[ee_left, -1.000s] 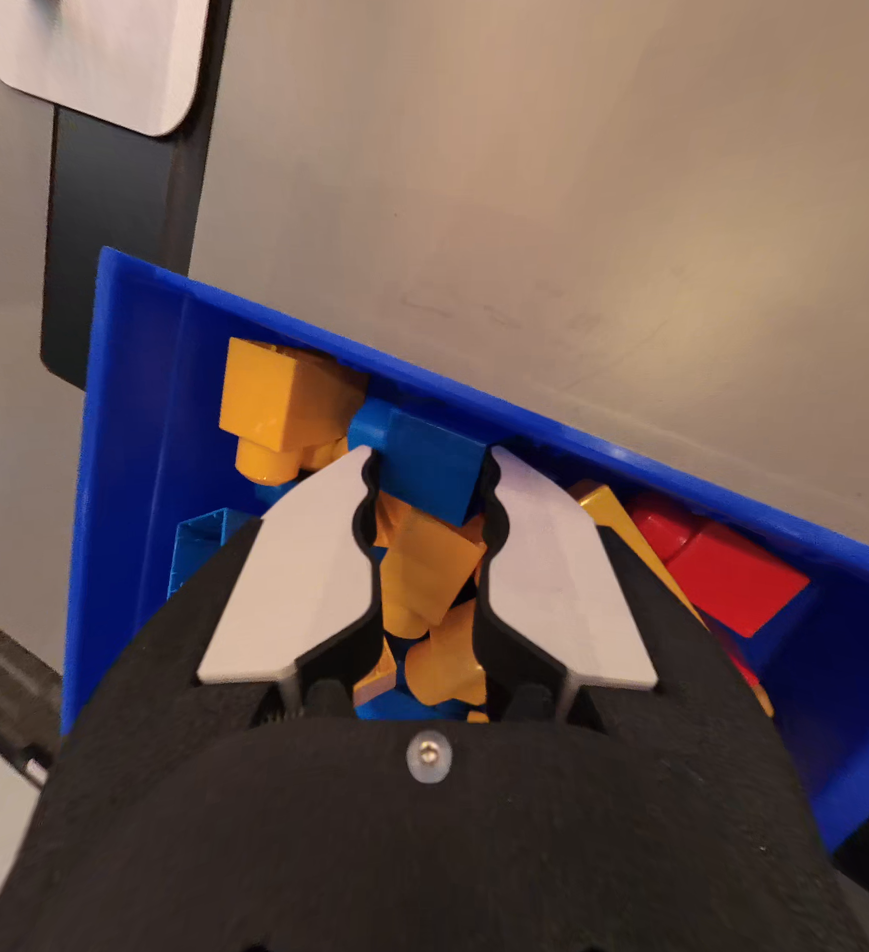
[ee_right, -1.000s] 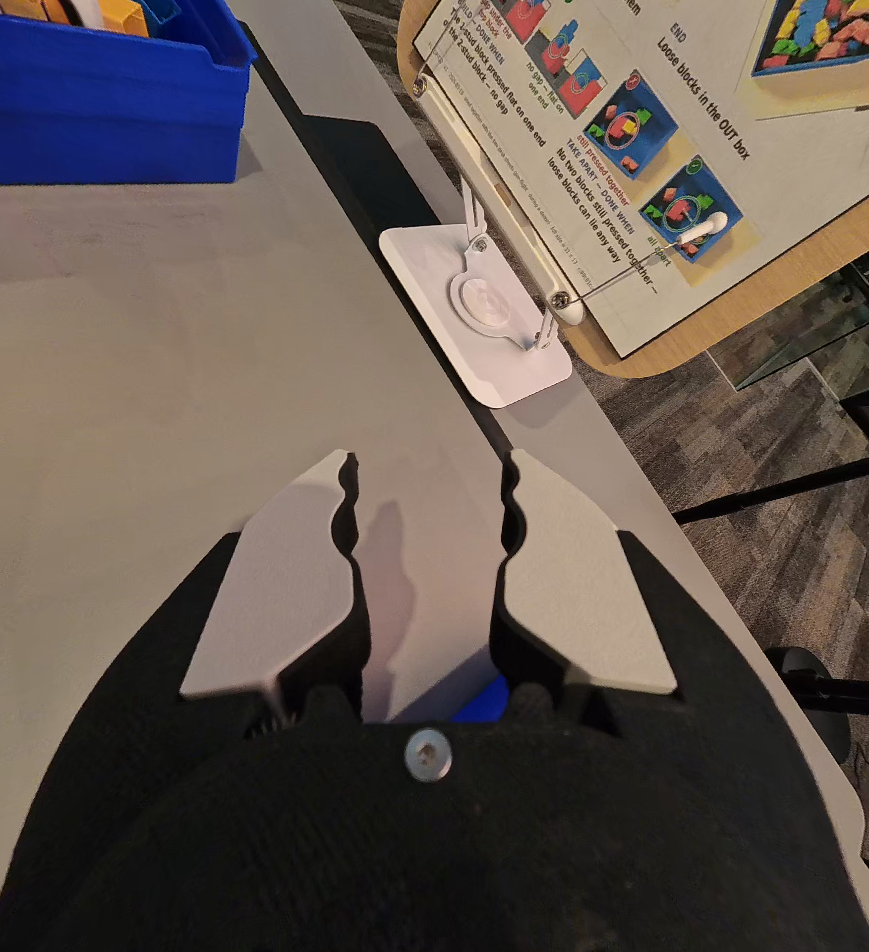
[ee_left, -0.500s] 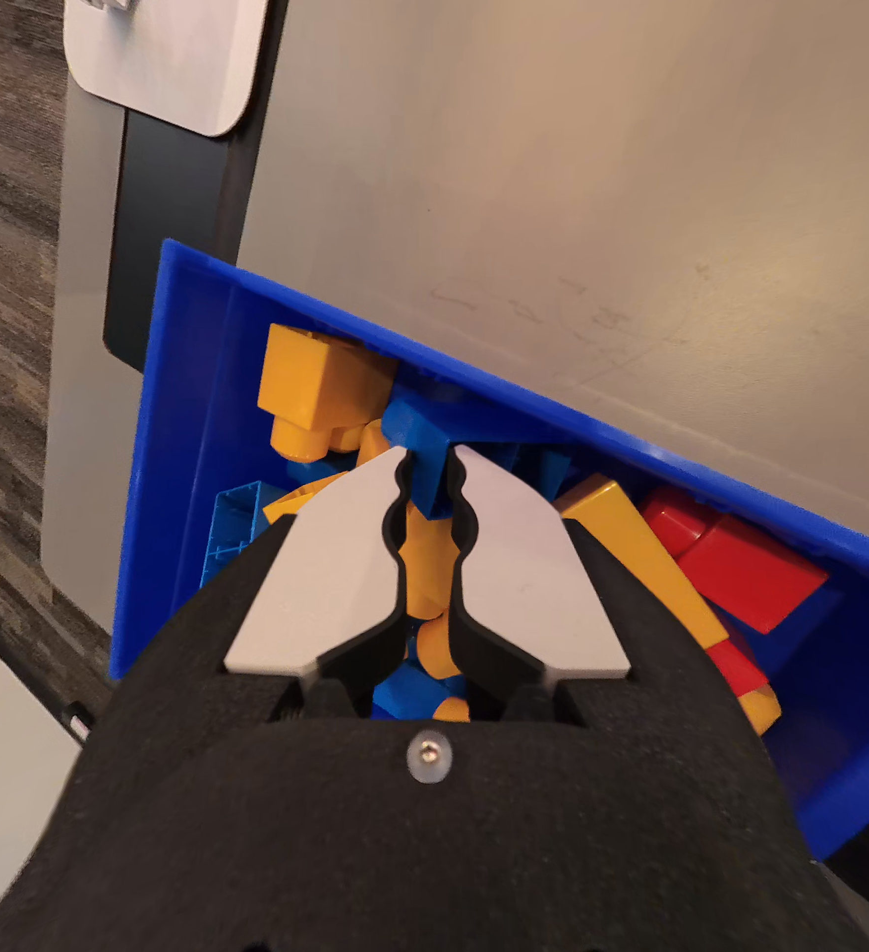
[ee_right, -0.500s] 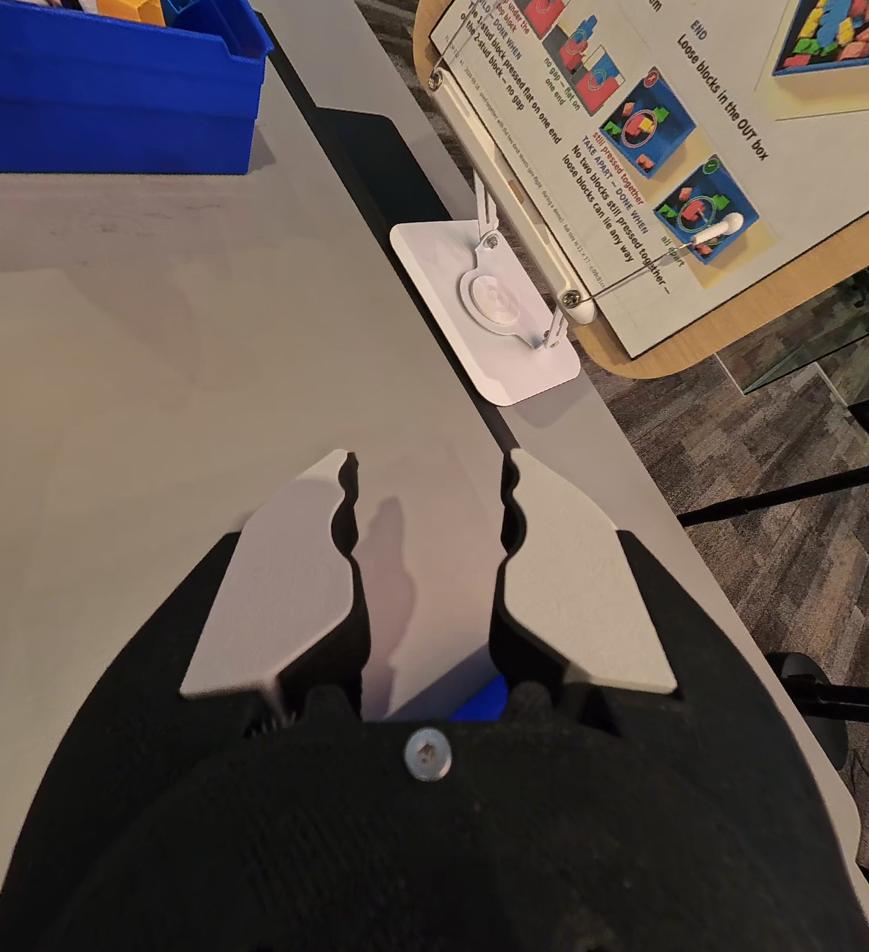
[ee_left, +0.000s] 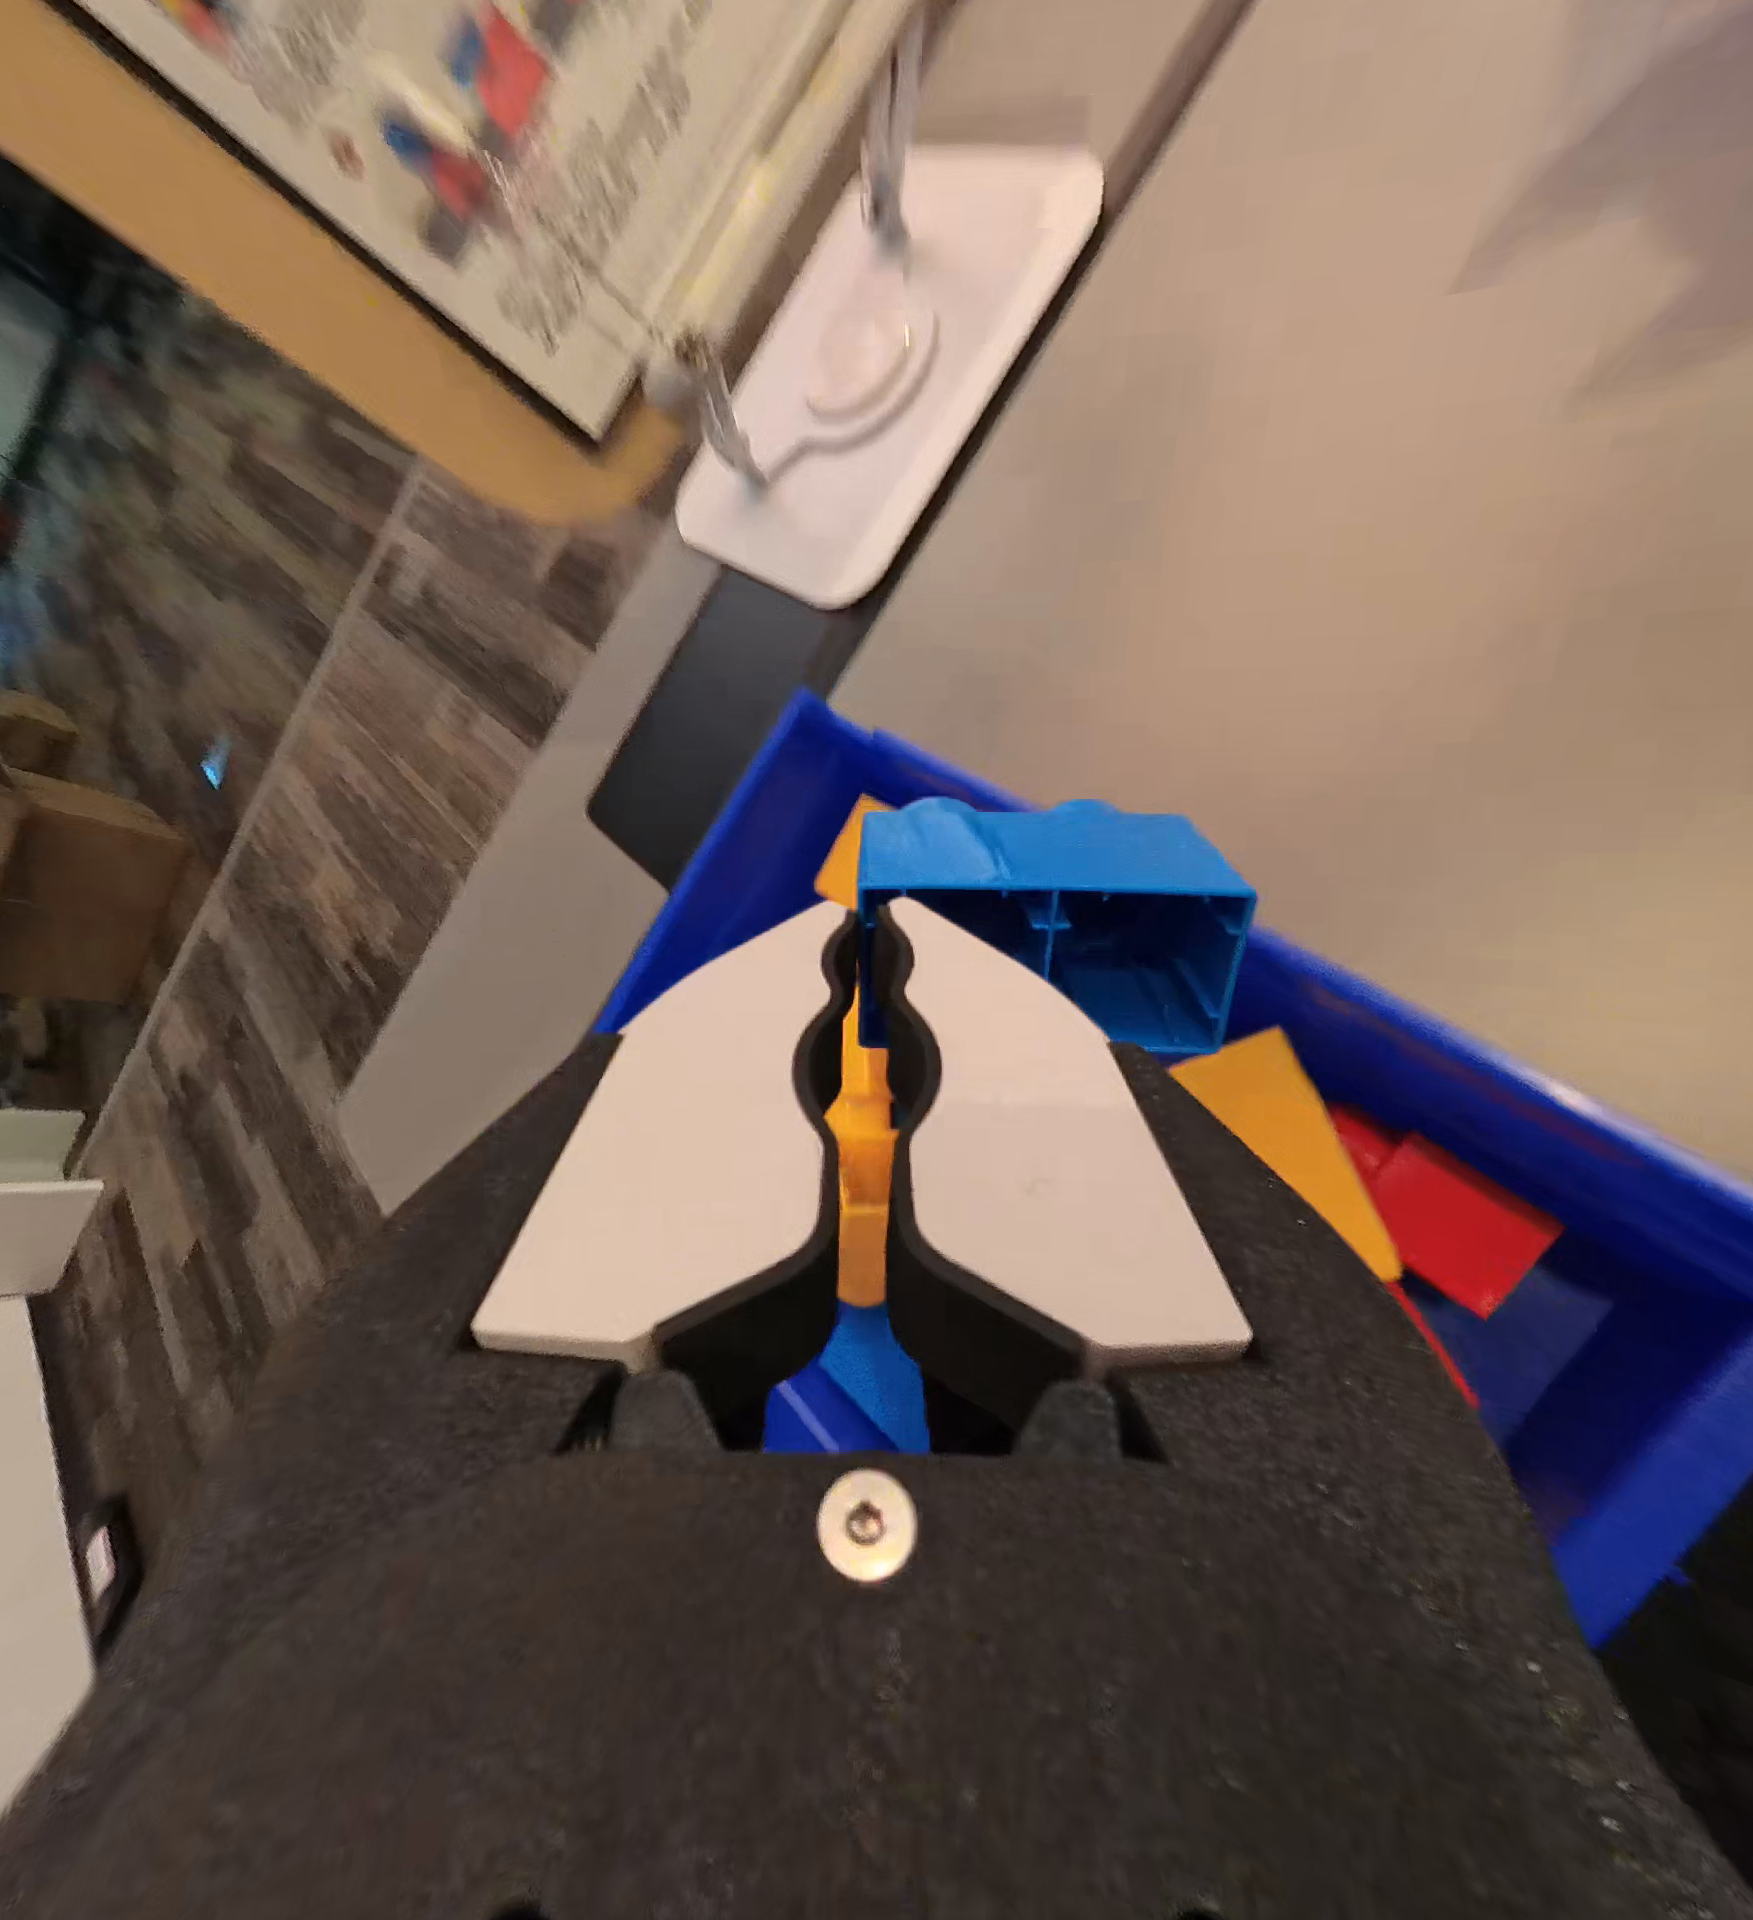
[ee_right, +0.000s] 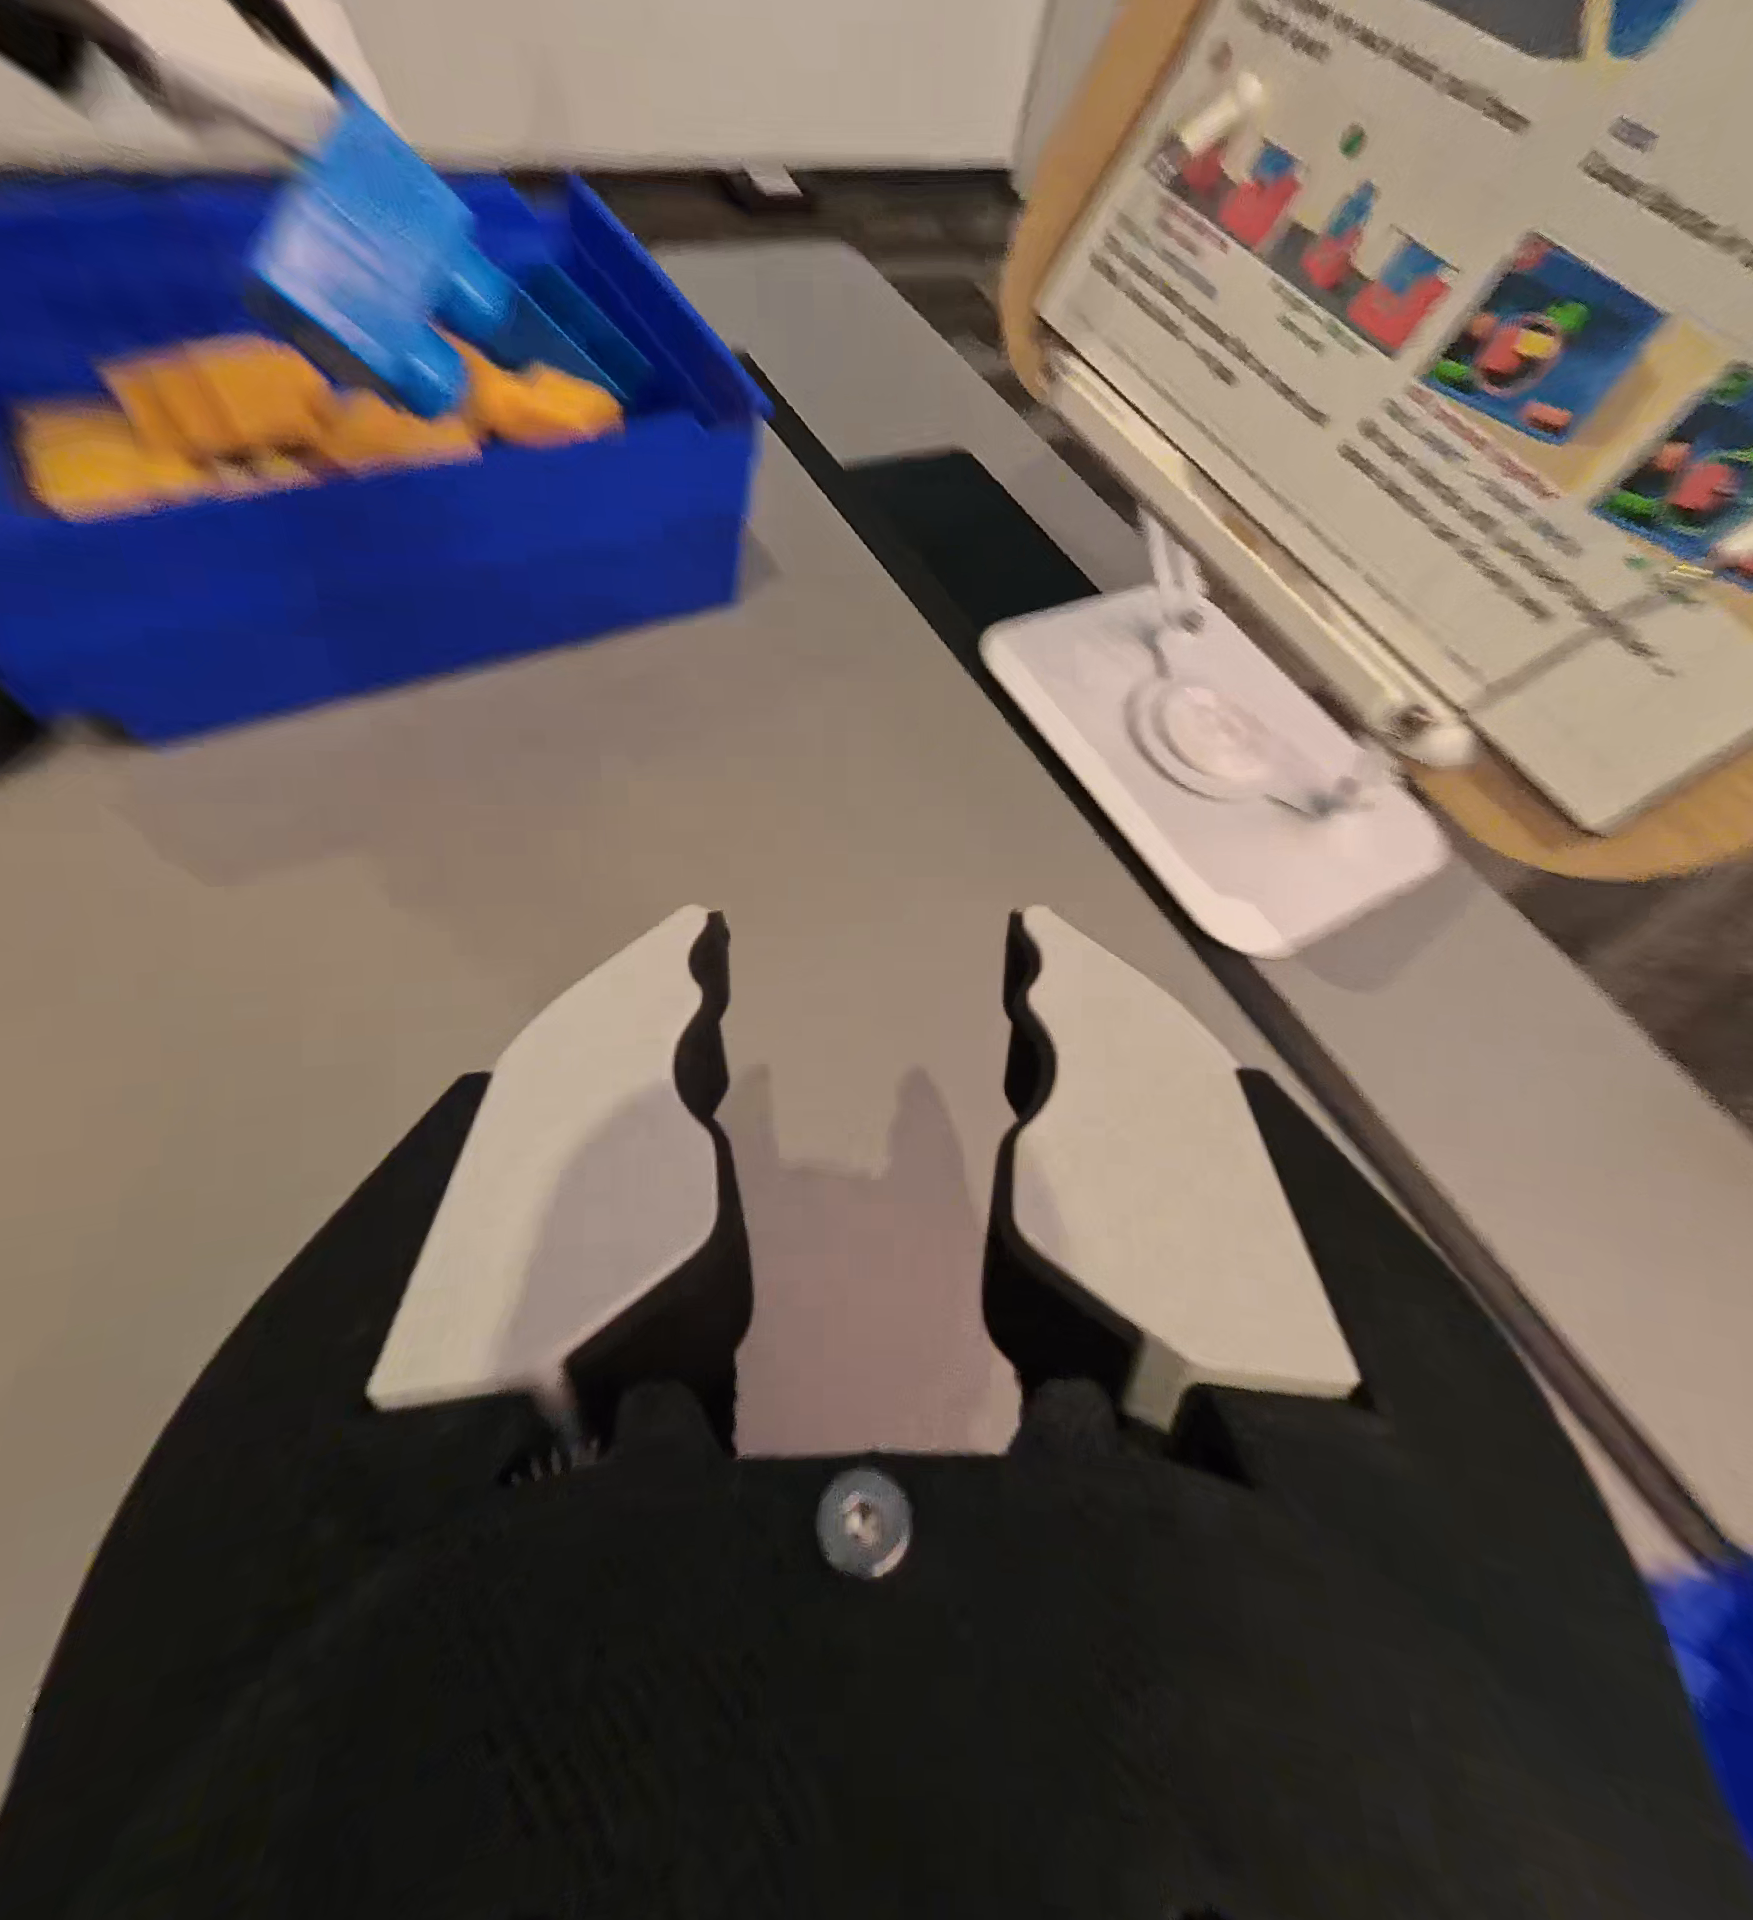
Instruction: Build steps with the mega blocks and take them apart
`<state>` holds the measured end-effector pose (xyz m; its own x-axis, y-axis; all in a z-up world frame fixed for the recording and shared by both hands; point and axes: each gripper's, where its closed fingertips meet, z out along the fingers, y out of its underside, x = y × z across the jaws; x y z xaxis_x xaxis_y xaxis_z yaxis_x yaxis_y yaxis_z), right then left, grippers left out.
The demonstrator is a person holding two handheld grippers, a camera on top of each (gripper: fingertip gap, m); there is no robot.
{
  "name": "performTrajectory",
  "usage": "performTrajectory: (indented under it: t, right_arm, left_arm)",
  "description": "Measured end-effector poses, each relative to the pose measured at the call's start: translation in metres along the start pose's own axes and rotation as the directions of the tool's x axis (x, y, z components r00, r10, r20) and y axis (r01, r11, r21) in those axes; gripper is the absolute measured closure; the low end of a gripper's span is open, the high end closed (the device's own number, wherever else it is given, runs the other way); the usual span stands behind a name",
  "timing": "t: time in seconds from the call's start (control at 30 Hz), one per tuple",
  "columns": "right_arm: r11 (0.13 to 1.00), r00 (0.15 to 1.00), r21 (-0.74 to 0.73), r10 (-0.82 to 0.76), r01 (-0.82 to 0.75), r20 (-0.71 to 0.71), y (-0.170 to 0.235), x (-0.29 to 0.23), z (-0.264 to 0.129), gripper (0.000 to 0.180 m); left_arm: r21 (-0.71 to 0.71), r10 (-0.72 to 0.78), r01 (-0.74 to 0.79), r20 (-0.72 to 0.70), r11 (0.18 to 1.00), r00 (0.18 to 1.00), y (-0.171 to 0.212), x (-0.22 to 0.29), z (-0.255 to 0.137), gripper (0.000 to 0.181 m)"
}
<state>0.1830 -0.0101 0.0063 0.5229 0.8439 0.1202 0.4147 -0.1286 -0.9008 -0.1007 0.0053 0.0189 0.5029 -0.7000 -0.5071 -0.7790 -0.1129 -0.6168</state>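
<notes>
— While the left gripper pinches one thin wall of the blue block at frame centre, its hollow underside faces the camera, above the blue bin.

— So what could go wrong?

— Only the tips hold that wall, so I judge the block could twist or drop back among the yellow blocks and red blocks.

— And the other claw?

— Empty, the right gripper hangs with fingers spread over the bare grey table, lower centre. Blur at upper left suggests speed, raising the slip risk.
</notes>
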Motion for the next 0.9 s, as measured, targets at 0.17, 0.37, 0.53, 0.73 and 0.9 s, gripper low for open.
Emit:
performTrajectory:
  t: [0.17, 0.37, 0.53, 0.73, 0.9]
  right_arm:
    - [0.965, 0.913, 0.113, 0.179, -0.235, 0.368, -0.03, -0.071, 0.015, 0.127]
    - [0.893, 0.722, 0.088, 0.296, -0.442, 0.625, -0.043, -0.111, 0.018, 0.123]
    - [0.72, 0.403, -0.001, 0.39, -0.694, 0.828, -0.064, -0.13, 0.011, 0.115]
    - [0.68, 0.263, -0.123, 0.435, -0.723, 0.861, -0.057, -0.139, 0.014, 0.143]
    - [0.678, 0.298, -0.216, 0.557, -0.703, 0.775, -0.028, -0.123, 0.031, 0.161]
  left_arm:
    - [0.236, 0.063, -0.056, -0.025, 0.97, 0.998, -0.065, 0.027, -0.025, 0.179]
    - [0.414, 0.161, -0.096, -0.124, 0.905, 0.979, -0.122, 0.08, -0.037, 0.179]
    - [0.488, 0.233, -0.113, -0.193, 0.866, 0.953, -0.152, 0.122, -0.039, 0.179]
    - [0.511, 0.219, -0.035, -0.305, 0.859, 0.927, -0.157, 0.138, -0.036, 0.171]
    - [0.336, 0.125, -0.014, -0.31, 0.942, 0.942, -0.115, 0.106, -0.027, 0.141]
